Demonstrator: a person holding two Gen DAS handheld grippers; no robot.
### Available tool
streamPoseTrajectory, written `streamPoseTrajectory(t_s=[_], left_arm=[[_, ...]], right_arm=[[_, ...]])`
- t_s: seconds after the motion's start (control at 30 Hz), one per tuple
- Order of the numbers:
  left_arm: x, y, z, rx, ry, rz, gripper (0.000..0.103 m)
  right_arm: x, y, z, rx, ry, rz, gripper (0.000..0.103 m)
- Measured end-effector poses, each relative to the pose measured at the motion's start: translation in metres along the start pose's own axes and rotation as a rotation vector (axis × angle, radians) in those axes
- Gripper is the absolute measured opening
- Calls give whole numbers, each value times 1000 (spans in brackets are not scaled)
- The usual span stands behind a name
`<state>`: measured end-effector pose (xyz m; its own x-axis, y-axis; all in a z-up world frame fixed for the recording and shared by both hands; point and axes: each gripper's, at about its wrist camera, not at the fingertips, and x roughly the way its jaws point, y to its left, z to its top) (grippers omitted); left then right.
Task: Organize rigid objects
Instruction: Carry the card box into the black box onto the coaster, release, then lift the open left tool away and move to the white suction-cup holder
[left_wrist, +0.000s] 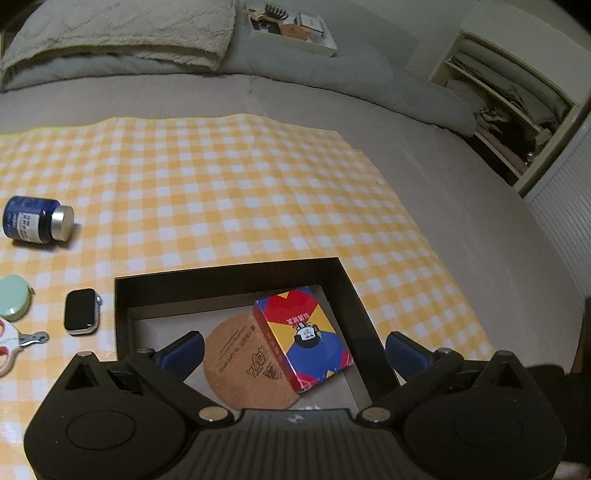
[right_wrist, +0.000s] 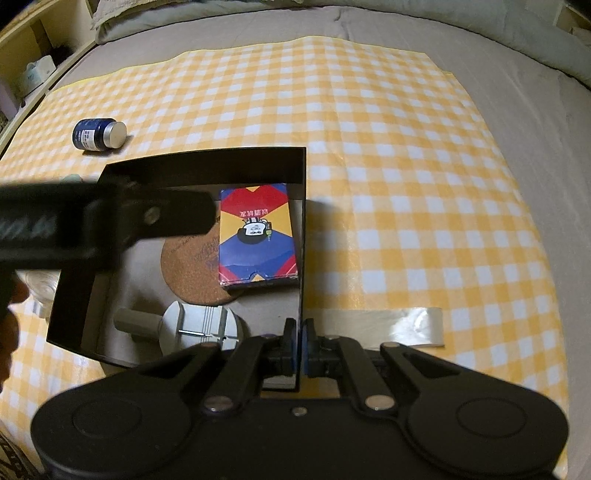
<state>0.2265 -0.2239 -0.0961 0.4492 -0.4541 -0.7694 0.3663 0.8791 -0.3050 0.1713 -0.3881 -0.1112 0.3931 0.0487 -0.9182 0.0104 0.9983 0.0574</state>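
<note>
Trouble from here comes mostly from the box (right_wrist: 192, 158) itself. My right gripper (right_wrist: 299, 328) has its jaws pinched narrow on the near right wall, so I am steadying a thin black panel by its edge; any twist of my wrist could tip or drag the box across the slick checked cloth (right_wrist: 406, 184).

My left gripper (left_wrist: 291, 350) hangs over the box with its jaws spread wide and nothing between them. Inside lie the colourful card pack (left_wrist: 306, 332), resting partly on the cork coaster (left_wrist: 240, 369), and, in the right wrist view, a grey round tool (right_wrist: 199, 325) near the front wall.

Outside, the blue bottle (left_wrist: 33, 225) lies on its side — it could roll off if nudged. The smartwatch (left_wrist: 81, 310), the mint green case (left_wrist: 13, 299) and a small keyring piece (left_wrist: 22, 339) sit just left of the box.

My worry — reaching left for those with the open jaws, I could clip the box wall, or scratch the watch face if I close on it carelessly.
</note>
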Motion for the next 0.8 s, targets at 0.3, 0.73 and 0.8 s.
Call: streamPoseTrajectory(t_s=[0.3,0.73,0.8], left_arm=[[-34,5,-9,49,-38,12,103],[-73,32,-17,80,-95,54,103],[-79,40,-20,84,-101,63,103]], right_arm=[[-2,1,-2,-5,-3,-3,3],[-5,1,-5,-15,13,-4,3],[-5,2,-5,-20,20,-5,3]])
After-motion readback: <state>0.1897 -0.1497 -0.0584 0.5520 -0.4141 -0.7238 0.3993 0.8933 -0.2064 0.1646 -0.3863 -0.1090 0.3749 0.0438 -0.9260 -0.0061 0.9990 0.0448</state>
